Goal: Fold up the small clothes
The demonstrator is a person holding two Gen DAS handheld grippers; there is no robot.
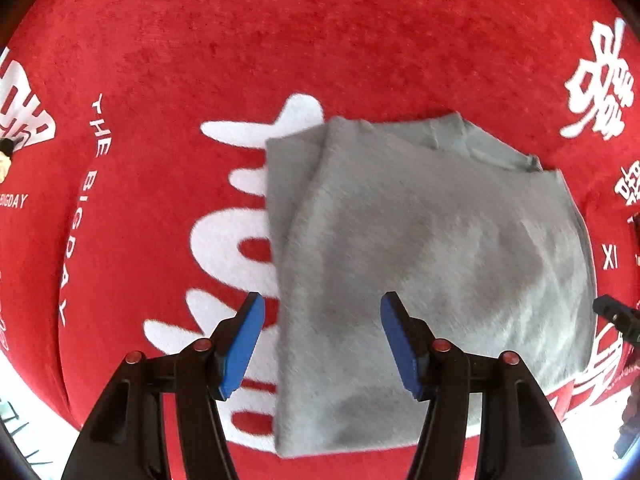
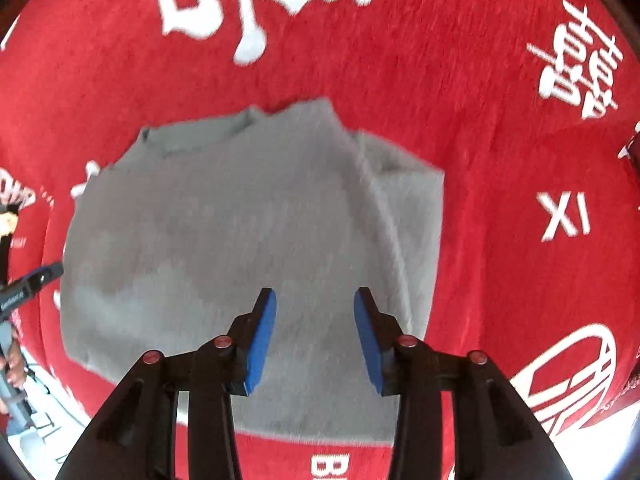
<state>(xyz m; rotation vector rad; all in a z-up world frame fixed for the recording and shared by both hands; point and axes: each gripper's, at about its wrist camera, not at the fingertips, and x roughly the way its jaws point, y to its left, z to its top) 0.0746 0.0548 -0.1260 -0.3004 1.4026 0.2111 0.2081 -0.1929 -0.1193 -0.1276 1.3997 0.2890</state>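
Observation:
A small grey garment [image 1: 432, 264] lies flat on a red cloth, its sides folded in and its neck opening at the far edge. It also shows in the right wrist view [image 2: 224, 240]. My left gripper [image 1: 322, 308] is open and empty, hovering above the garment's near left edge. My right gripper [image 2: 315, 304] is open and empty, hovering above the garment's near right part. The tip of the right gripper [image 1: 616, 314] shows at the right edge of the left wrist view, and the left gripper [image 2: 34, 280] at the left edge of the right wrist view.
The red cloth [image 1: 280, 40] with white characters and lettering covers the whole work surface; it also shows in the right wrist view [image 2: 500, 120]. A white floor or edge shows at the lower left [image 2: 48, 420].

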